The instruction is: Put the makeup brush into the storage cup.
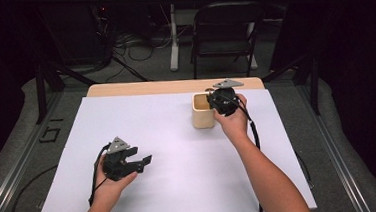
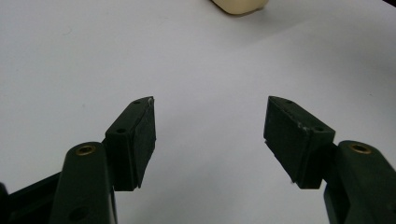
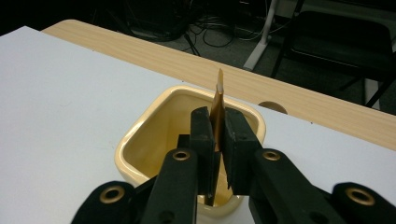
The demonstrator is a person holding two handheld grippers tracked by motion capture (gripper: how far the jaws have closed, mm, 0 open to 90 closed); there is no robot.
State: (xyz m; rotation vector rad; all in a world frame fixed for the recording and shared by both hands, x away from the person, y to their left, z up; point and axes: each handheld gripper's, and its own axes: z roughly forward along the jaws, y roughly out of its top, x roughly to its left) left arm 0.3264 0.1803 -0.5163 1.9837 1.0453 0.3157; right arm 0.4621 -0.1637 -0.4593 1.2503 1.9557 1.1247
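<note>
One flat stick in right hand-held gripper, above one cup.

Left fingers apart, right fingers clamped.

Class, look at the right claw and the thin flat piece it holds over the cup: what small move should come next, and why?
Probably lower the right claw a little. It is shut on the thin flat piece, which stands upright above the mouth of the yellow cup, so going down would put it inside.

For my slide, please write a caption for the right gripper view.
Right gripper jaws shut on a thin flat stick above the cream square cup.
</note>
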